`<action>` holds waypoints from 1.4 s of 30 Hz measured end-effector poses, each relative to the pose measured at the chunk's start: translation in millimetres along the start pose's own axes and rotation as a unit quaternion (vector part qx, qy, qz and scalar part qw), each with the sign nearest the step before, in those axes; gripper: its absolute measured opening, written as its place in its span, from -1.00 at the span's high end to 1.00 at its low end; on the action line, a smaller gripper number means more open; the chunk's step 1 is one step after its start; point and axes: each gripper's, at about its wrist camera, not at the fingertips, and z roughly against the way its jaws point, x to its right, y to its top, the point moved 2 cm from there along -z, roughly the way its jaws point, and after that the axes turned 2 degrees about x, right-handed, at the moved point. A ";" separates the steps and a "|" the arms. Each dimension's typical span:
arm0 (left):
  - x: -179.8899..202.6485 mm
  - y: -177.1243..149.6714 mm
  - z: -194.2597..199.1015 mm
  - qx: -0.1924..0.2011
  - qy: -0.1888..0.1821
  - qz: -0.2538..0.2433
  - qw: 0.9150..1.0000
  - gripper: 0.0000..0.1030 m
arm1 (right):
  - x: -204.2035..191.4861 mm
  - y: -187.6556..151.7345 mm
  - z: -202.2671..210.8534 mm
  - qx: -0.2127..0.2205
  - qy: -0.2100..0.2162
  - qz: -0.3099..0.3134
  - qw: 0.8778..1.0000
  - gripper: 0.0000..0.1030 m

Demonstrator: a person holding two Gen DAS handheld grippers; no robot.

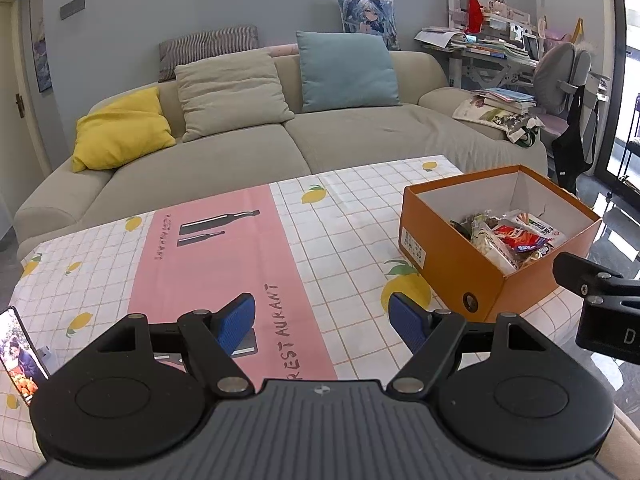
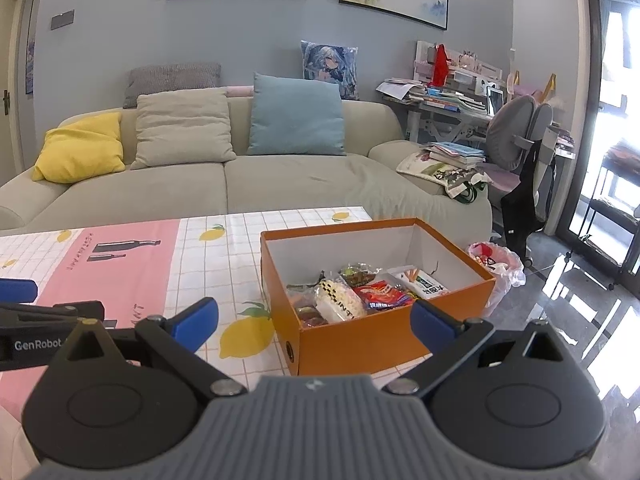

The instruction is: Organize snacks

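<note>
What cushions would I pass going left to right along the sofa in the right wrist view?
Yellow square cushion → beige fabric cushion → light blue square cushion → printed cartoon-character cushion perched on the sofa back. The grey ribbed cushion behind the beige one overlaps it, so it is left out.
</note>
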 end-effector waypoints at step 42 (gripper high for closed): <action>-1.2 2.0 10.6 0.015 -0.004 -0.003 1.000 -0.74 | -4.7 -2.4 5.1 -0.009 0.003 0.012 1.000 -0.93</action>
